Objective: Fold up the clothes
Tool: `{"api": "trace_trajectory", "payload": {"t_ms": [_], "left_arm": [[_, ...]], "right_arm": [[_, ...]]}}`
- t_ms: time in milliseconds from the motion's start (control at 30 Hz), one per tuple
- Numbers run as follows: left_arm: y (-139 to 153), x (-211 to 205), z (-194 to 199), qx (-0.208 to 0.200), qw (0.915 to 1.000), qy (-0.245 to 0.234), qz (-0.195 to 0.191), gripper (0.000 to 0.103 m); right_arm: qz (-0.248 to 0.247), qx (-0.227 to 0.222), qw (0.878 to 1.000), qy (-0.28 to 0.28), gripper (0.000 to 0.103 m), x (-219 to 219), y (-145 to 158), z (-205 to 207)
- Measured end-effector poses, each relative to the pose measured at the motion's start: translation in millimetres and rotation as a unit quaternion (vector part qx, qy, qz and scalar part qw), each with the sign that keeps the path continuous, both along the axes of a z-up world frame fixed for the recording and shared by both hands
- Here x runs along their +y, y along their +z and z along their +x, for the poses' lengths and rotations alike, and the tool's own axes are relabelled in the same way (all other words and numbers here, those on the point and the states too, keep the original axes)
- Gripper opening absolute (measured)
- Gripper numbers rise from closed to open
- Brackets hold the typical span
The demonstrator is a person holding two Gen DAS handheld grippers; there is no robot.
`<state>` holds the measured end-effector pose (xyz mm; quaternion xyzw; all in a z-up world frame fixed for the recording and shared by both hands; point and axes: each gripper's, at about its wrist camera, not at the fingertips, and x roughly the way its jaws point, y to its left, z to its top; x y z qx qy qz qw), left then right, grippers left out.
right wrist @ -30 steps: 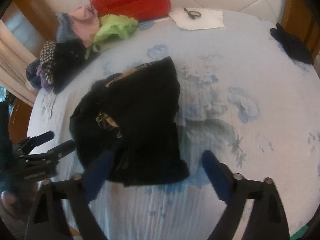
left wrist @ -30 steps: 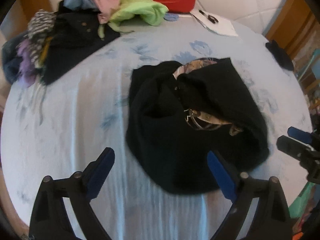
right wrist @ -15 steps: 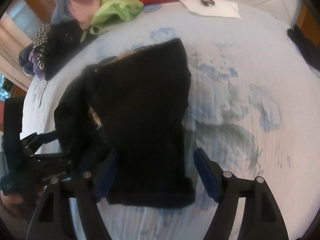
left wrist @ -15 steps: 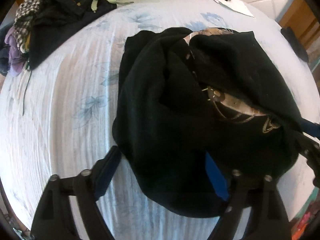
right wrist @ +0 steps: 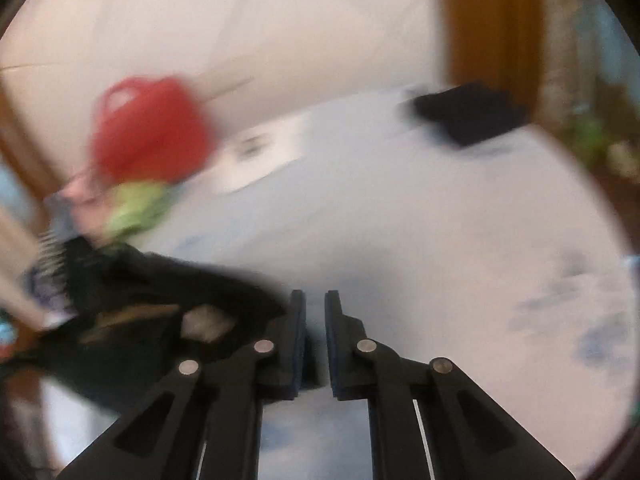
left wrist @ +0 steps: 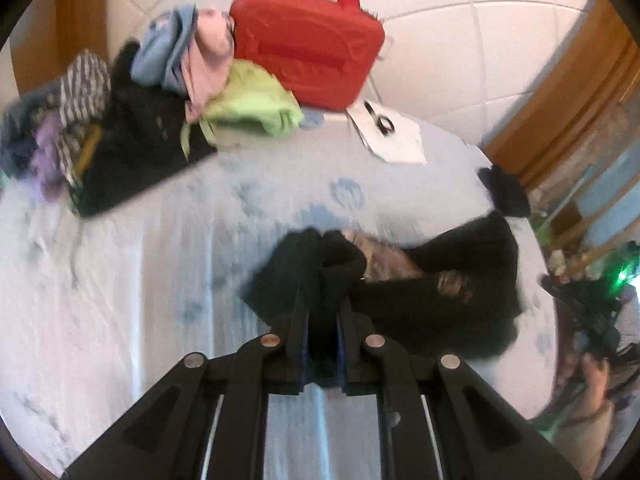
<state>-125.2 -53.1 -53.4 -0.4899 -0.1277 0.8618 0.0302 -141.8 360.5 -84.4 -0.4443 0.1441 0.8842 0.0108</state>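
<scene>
One black garment (left wrist: pixel 436 304) lies crumpled on the blue flowered bed (left wrist: pixel 132 280), patterned lining showing; the left claw (left wrist: pixel 323 320) is clamped on a bunched fold at its near edge; the right claw (right wrist: pixel 315 320) has its fingers nearly together, the garment's edge just beside the left finger, and whether cloth sits between them cannot be told through the blur; at the bed's far side stand one red case (left wrist: pixel 308 48), one heap of clothes (left wrist: pixel 132 120), one white paper (left wrist: pixel 392 138) and one small dark item (left wrist: pixel 506 192).
</scene>
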Motion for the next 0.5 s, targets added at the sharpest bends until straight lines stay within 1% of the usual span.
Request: {"api": "trace_trajectory", "payload": {"t_ms": [33, 67, 100, 133, 167, 233, 300, 333, 367, 433, 500], "left_arm": [[0, 5, -5, -0.008, 0.9999, -0.004, -0.012, 0.013], [-1, 10, -10, -0.021, 0.9995, -0.010, -0.022, 0.013], [-4, 13, -11, -0.028, 0.9992, -0.016, -0.023, 0.013], [-8, 15, -11, -0.033, 0.9990, -0.021, -0.021, 0.013], [-12, 17, -10, -0.036, 0.9989, -0.024, -0.020, 0.015], [-17, 21, -9, -0.041, 0.9986, -0.027, -0.021, 0.030], [-18, 21, -7, -0.041, 0.9983, -0.026, -0.032, 0.081], [-19, 21, -6, -0.040, 0.9981, -0.025, -0.039, 0.088], [-19, 20, -5, -0.039, 0.9979, -0.024, -0.046, 0.089], [-22, 16, -3, -0.041, 0.9976, -0.022, -0.051, 0.089], [-32, 17, 3, -0.047, 0.9969, -0.020, -0.059, 0.089]], "right_arm": [[-0.006, -0.003, 1.000, -0.016, 0.010, 19, 1, 1], [-0.027, -0.005, 0.999, -0.024, 0.010, 33, -1, 4], [-0.024, -0.012, 0.999, -0.022, 0.010, 39, -2, 6], [-0.020, -0.020, 0.999, -0.019, 0.014, 44, -3, 8], [-0.023, -0.025, 0.999, -0.012, 0.022, 44, -5, 12], [-0.045, -0.043, 0.998, 0.015, 0.029, 38, -14, 14], [-0.062, -0.062, 0.995, 0.042, 0.036, 26, -25, 15], [-0.063, -0.073, 0.994, 0.054, 0.043, 17, -31, 16], [-0.065, -0.084, 0.992, 0.065, 0.047, 9, -37, 17], [-0.074, -0.096, 0.990, 0.075, 0.048, -2, -48, 21], [-0.084, -0.105, 0.988, 0.076, 0.048, -10, -56, 25]]}}
